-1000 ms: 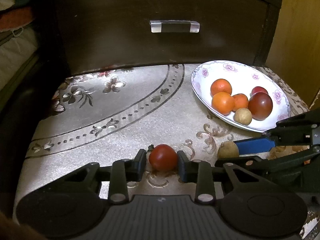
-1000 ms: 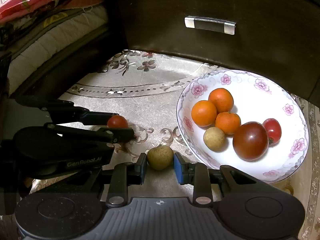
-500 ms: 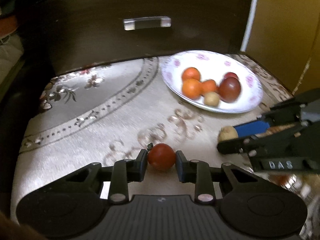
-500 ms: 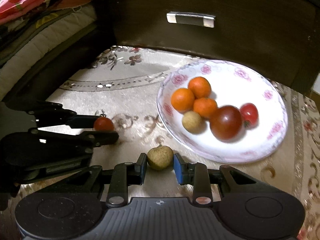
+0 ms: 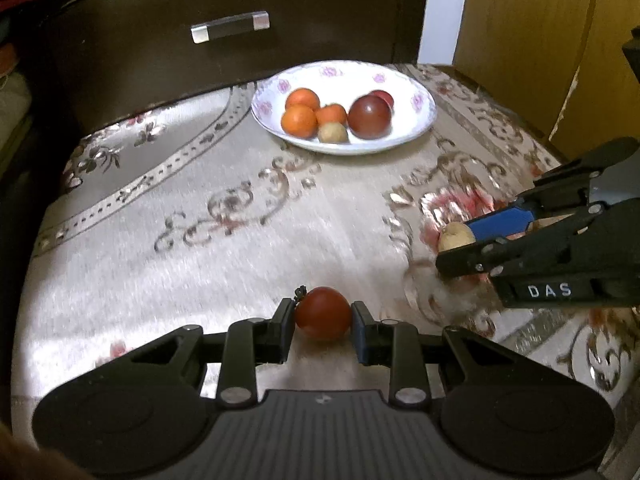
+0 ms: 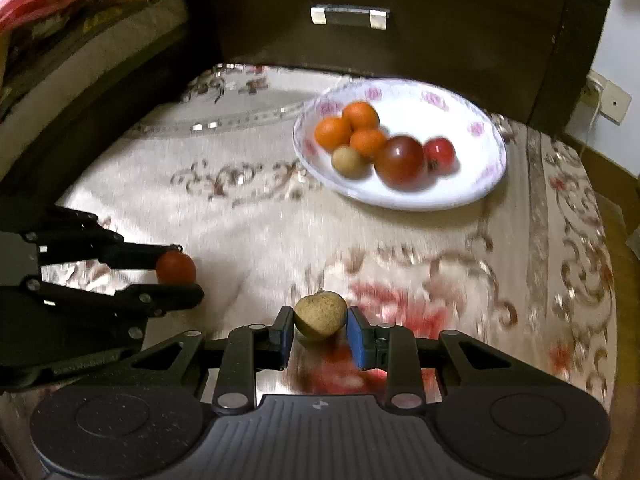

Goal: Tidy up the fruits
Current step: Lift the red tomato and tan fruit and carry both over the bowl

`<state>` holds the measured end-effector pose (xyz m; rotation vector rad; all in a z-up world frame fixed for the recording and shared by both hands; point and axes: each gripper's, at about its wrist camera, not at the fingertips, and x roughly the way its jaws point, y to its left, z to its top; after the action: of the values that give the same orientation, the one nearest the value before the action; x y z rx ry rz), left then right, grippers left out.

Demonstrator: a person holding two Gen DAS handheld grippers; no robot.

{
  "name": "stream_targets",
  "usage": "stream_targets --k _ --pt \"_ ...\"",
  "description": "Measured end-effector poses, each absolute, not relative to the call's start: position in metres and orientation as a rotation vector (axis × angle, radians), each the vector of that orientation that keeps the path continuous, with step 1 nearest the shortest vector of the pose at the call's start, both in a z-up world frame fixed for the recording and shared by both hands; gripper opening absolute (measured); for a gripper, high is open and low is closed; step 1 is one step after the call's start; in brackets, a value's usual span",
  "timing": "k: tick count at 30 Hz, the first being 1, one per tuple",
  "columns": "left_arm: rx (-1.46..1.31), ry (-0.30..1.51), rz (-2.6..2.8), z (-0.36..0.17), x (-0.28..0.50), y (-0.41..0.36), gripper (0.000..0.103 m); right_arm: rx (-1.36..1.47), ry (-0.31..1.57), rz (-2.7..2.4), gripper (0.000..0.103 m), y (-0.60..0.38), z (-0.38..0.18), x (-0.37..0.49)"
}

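Note:
My left gripper (image 5: 322, 314) is shut on a small red tomato (image 5: 323, 312), held above the patterned cloth. In the right wrist view the same gripper (image 6: 180, 272) and red tomato (image 6: 176, 266) show at the left. My right gripper (image 6: 320, 318) is shut on a small tan round fruit (image 6: 320, 316); the left wrist view shows that gripper (image 5: 460, 240) and tan fruit (image 5: 456, 236) at the right. A white flowered plate (image 5: 424, 100) (image 6: 484, 128) lies farther back, holding three oranges (image 5: 299, 120), a dark red tomato (image 5: 370, 116), a small red tomato (image 6: 440, 154) and another tan fruit (image 5: 333, 133).
A beige cloth with scroll patterns (image 5: 200, 208) covers the low table. A dark wooden drawer front with a metal handle (image 5: 230, 26) stands right behind the plate. Yellow-brown wall panels (image 5: 540, 40) rise at the right; bedding (image 6: 60, 20) lies at the left.
Both grippers have pulled back from the plate with their fruits held; the plate now looks farther away and more of the cloth shows in front.

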<state>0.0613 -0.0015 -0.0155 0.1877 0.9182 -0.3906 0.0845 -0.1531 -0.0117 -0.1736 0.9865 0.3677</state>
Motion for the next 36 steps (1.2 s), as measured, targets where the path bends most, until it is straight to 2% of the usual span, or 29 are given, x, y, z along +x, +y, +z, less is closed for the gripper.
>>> stream_targets --k 14,22,36 --pt "0.242 0.901 -0.308 -0.019 0.046 -0.018 0.036 -0.253 0.958 0.37 0.026 -0.15 -0.019 0.063" --pt "0.25 0.855 -0.307 0.014 0.048 -0.028 0.036 -0.237 0.928 0.387 0.025 -0.152 0.001 0.059" --pt "0.194 0.778 -0.325 0.034 0.126 -0.041 0.036 -0.092 0.849 0.29 0.025 -0.182 0.034 0.116"
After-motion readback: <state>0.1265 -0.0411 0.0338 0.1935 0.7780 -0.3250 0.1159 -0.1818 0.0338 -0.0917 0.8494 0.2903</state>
